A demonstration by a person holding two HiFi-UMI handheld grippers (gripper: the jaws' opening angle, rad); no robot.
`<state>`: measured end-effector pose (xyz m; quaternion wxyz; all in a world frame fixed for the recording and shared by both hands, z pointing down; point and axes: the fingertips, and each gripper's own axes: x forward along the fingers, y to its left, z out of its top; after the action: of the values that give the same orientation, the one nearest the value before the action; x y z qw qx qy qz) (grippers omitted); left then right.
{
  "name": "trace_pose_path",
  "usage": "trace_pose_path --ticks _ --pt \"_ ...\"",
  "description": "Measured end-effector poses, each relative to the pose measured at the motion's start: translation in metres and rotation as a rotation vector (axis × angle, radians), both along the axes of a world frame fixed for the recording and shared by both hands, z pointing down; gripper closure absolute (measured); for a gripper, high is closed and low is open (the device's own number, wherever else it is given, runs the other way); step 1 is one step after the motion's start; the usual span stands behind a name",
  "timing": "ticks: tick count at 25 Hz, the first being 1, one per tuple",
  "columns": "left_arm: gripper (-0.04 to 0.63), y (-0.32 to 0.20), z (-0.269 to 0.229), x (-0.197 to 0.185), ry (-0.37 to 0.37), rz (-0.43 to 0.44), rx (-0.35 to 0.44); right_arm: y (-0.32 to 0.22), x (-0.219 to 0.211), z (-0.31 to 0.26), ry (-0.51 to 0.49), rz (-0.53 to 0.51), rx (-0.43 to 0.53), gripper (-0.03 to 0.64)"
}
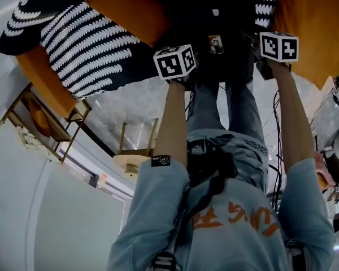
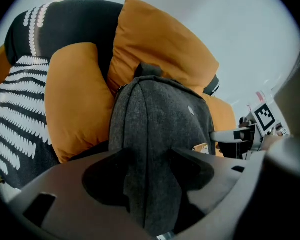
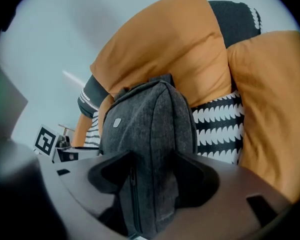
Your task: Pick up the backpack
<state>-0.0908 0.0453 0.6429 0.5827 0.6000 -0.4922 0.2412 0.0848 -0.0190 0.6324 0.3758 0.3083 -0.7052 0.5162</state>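
Grey felt-like backpack (image 1: 223,58), head view: it shows only as a dark mass between the two marker cubes, in front of an orange cushion (image 1: 121,7) and a black-and-white patterned cover (image 1: 85,49). The left hand-held gripper (image 1: 176,64) is at its left side and the right hand-held gripper (image 1: 278,48) at its right. Both of the person's arms are stretched towards it. A small wooden table (image 1: 42,117) stands near the view's left edge, well apart from the backpack. No corner of it comes near the grippers.

Left gripper view: the left hand-held gripper (image 2: 150,184) has its jaws closed on a fold of the backpack (image 2: 160,129), with fabric bunched between them. The backpack is upright and leans on one orange cushion (image 2: 162,49), with a second orange cushion (image 2: 77,104) just beside it. The patterned cover (image 2: 12,114) is further left. The right hand-held gripper (image 2: 257,126) shows at the backpack's far side.

Right gripper view: the right hand-held gripper (image 3: 150,184) has its jaws clamped on the backpack (image 3: 150,126) along the zip edge. An orange cushion (image 3: 165,49) is behind it, and the patterned cover (image 3: 217,126) is beside it. Whether the backpack rests on the seat or hangs free, I cannot tell.
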Motion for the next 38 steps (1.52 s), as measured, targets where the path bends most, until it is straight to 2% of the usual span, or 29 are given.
trace_pose_path --ticks 6,11,16,21,24,27,33,38 --pt "0.346 -0.003 0.007 0.004 0.018 -0.002 -0.011 0.005 -0.006 0.001 -0.008 -0.01 -0.048 0.398" --pt "0.438 0.002 0.0 0.004 0.052 -0.033 0.01 0.011 -0.005 -0.005 0.022 -0.004 -0.005 0.45" --pt "0.476 0.024 -0.022 0.011 0.046 -0.045 0.022 0.034 0.004 -0.022 0.034 0.004 0.024 0.489" --pt "0.486 0.052 -0.052 0.017 0.04 -0.062 0.086 0.059 0.011 -0.049 0.039 -0.075 0.024 0.503" --pt "0.491 0.069 -0.068 0.02 0.031 -0.056 0.112 0.075 0.016 -0.063 0.045 -0.067 0.048 0.506" --pt "0.494 0.072 -0.088 0.023 -0.013 -0.047 0.153 0.084 0.022 -0.083 0.042 -0.053 0.083 0.511" --pt "0.495 0.056 -0.135 0.024 -0.067 0.006 0.253 0.084 0.028 -0.128 0.013 -0.061 0.161 0.52" --pt "0.495 0.013 -0.183 0.022 -0.11 -0.008 0.365 0.05 0.029 -0.176 -0.017 -0.04 0.273 0.522"
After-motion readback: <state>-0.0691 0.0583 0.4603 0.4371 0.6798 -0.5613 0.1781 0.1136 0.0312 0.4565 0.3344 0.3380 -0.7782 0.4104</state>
